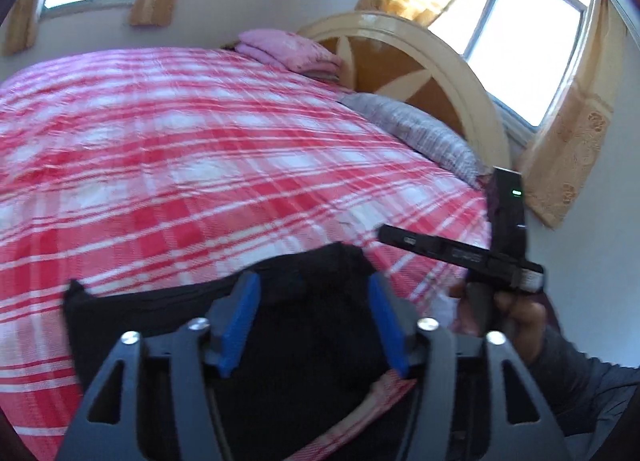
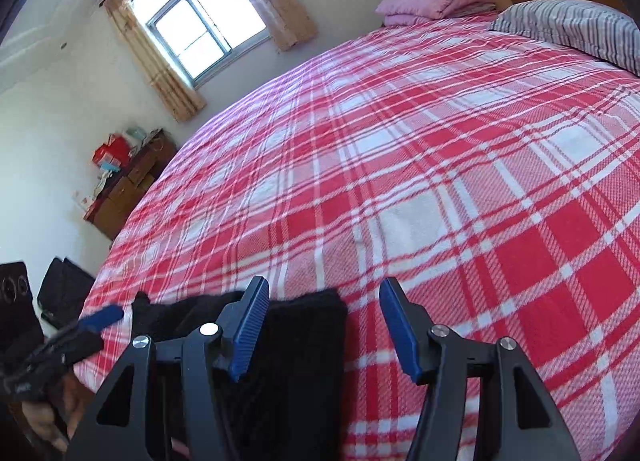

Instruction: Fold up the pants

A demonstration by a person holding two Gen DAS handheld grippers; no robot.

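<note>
Below, black pants (image 1: 280, 341) lying lengthwise across bed (image 2: 440, 165) edge, left gripper (image 1: 314, 321) apart, right gripper (image 2: 324, 325) apart.

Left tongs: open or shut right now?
Open. In the left wrist view the left tongs show a wide gap between the blue pads, with the black pants lying below, not pinched.

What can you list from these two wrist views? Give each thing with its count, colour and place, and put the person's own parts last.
pants: one, black, near edge of bed
bedspread: one, red and white plaid, covering bed
folded blanket: one, pink, by headboard
pillow: one, grey striped, by headboard
headboard: one, cream and brown, arched
windows: two, with tan curtains
dresser: one, brown, beside bed
left gripper: blue pads, open over pants
right gripper: blue pads, open
</note>
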